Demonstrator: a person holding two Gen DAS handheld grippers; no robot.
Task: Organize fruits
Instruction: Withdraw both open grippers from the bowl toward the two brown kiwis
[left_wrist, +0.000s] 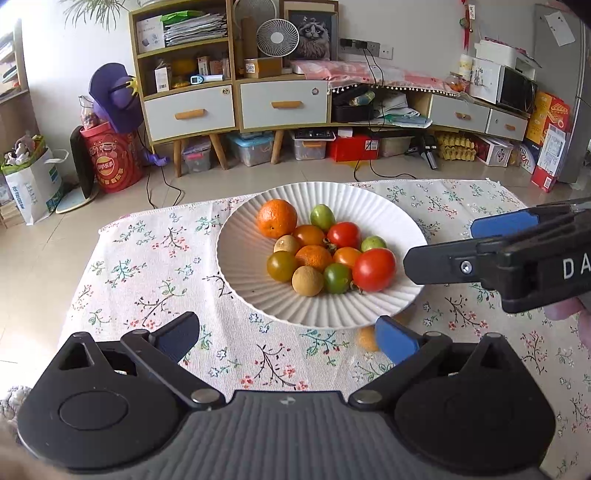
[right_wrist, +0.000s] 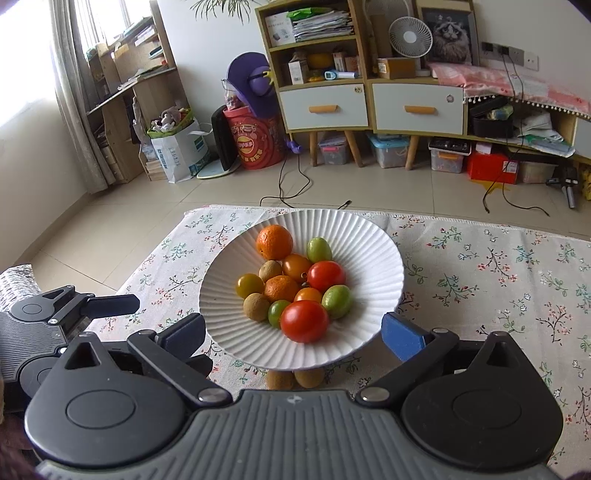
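Both tools spread and empty: left tool (left_wrist: 288, 338), right tool (right_wrist: 293, 334). Fruits (right_wrist: 291, 286) piled in white ribbed plate (right_wrist: 369, 236) on floral-clothed surface (left_wrist: 147, 258); two brown fruits (right_wrist: 295, 378) beside plate's near rim.

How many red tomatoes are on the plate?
2. A large red tomato sits at the plate's near edge; a smaller red tomato lies mid-pile behind it. Others could be hidden underneath.

We observe even, soft daylight; the window (right_wrist: 26, 66) at left is overexposed. Shadows beneath the plate (right_wrist: 373, 240) are faint. Fisheye distortion bends the edges; focus is sharp centrally.
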